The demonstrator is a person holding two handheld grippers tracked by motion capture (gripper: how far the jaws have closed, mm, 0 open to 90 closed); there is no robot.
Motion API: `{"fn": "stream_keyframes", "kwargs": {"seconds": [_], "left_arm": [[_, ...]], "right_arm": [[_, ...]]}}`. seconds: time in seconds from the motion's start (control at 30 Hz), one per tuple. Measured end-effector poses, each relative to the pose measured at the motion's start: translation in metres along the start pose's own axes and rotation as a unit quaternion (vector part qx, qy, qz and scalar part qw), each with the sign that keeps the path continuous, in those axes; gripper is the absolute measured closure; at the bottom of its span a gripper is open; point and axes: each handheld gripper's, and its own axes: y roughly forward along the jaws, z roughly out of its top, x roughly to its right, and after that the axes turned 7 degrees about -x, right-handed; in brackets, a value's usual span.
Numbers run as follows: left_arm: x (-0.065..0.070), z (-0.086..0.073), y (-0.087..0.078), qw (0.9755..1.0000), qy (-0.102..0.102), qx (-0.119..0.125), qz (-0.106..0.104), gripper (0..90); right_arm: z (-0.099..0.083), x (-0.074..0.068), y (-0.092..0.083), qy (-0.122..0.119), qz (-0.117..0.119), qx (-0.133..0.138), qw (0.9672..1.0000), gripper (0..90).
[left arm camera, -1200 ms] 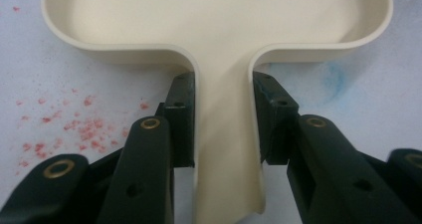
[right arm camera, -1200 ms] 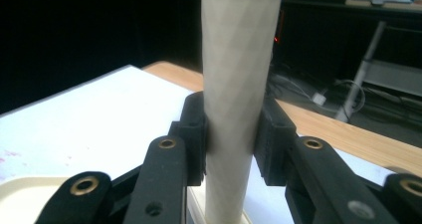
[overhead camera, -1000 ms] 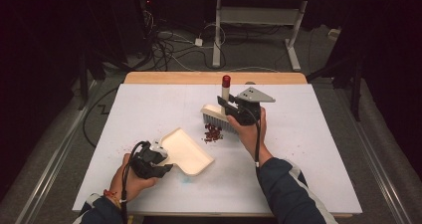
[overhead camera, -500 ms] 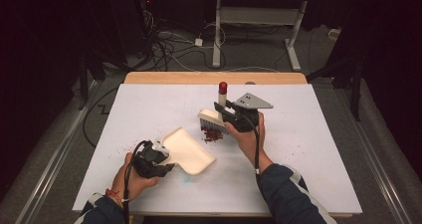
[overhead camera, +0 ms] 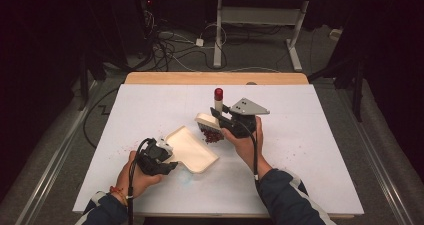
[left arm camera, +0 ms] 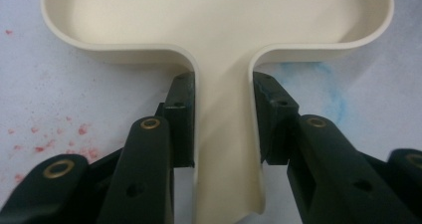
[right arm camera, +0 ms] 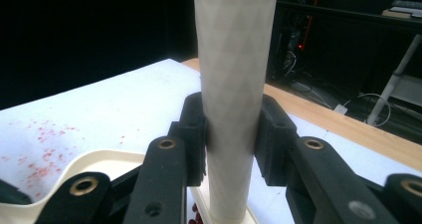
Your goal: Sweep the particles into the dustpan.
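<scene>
Near the middle of the white table [overhead camera: 310, 150], a cream plastic dustpan [overhead camera: 192, 147] with a smooth raised rim lies empty, its handle clamped by the left gripper [left arm camera: 222, 119]. Just beyond its far edge, the right gripper [right arm camera: 232, 134] grips the faceted handle of a brush [overhead camera: 207, 121], bristles against small red bits [overhead camera: 213, 136].

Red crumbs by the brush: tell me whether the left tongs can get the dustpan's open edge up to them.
Probably yes: the left tongs clamp the dustpan handle, and bare table lies between its edge and the red crumbs.
</scene>
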Motion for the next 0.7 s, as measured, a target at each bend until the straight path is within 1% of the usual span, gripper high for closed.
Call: {"fn": "stream_keyframes", "kwargs": {"seconds": [0.1,0.13,0.17,0.2,0.23,0.27,0.3,0.33,0.5,0.63,0.7], "left_arm": [[0.000,0.002,0.001,1.0000,0.001,-0.002,0.001,64.2],[0.000,0.003,0.001,1.0000,0.000,-0.002,0.002,64.1],[0.001,0.003,0.001,1.0000,0.000,-0.002,0.002,64.1],[0.001,0.003,0.001,1.0000,-0.001,-0.002,0.002,64.2],[0.001,0.003,0.001,1.0000,-0.002,-0.002,0.001,64.2],[0.001,0.003,0.001,1.0000,-0.002,-0.003,0.001,64.2],[0.001,0.003,0.001,1.0000,-0.001,-0.003,0.002,64.2],[0.001,0.004,0.002,1.0000,-0.004,-0.001,0.002,64.1],[0.000,0.004,0.002,1.0000,-0.001,-0.005,0.002,64.1],[0.000,0.004,0.002,1.0000,0.001,-0.006,0.002,64.1],[0.000,0.004,0.002,1.0000,0.003,-0.008,0.004,64.1]], "right_arm": [[0.000,-0.005,-0.002,0.003,0.010,0.002,0.9999,70.0],[0.000,-0.010,-0.003,-0.003,0.012,0.000,0.9999,70.0],[0.000,-0.010,-0.003,-0.003,0.012,0.000,0.9999,70.0],[-0.001,-0.012,-0.004,-0.009,0.013,-0.001,0.9999,70.0],[-0.002,-0.018,-0.005,-0.012,0.016,0.002,0.9998,70.0],[-0.002,-0.018,-0.005,-0.012,0.016,0.002,0.9998,70.0],[-0.003,-0.023,-0.007,-0.016,0.017,0.001,0.9997,70.0],[-0.003,-0.024,-0.008,-0.017,0.019,0.003,0.9997,70.0],[-0.003,-0.031,-0.011,-0.017,0.030,0.002,0.9994,70.0],[-0.003,-0.035,-0.013,-0.024,0.038,0.002,0.9990,70.1],[-0.002,-0.039,-0.014,-0.030,0.049,0.005,0.9983,70.2]]}}
